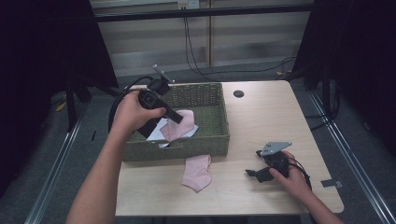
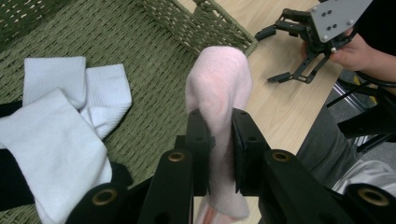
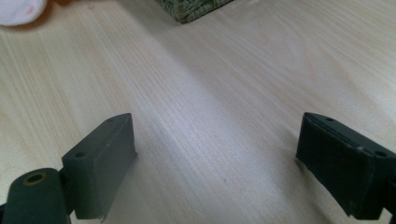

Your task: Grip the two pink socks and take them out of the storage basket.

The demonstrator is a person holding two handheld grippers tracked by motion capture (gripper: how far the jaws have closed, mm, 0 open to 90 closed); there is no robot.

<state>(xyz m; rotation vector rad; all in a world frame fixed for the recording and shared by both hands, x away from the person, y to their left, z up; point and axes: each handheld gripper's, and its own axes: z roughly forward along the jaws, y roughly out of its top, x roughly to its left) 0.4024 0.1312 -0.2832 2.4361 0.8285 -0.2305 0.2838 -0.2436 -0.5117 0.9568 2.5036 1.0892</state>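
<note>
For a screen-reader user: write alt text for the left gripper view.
The left gripper is clamped on a pink sock, held above a green woven basket with white socks inside. Beyond the basket's rim, on the wooden table, the person's other hand holds the right gripper, its jaws open.

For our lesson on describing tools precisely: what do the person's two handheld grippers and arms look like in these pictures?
Both are black. The left gripper has two thick, blocky jaws with brass-coloured pivot rings, and a black cable loops from it. The right gripper has thin linkage arms, flat dark pads, a grey three-cornered plate with small holes on top, and a black cable. Both forearms are bare, with no sleeves in sight.
</note>
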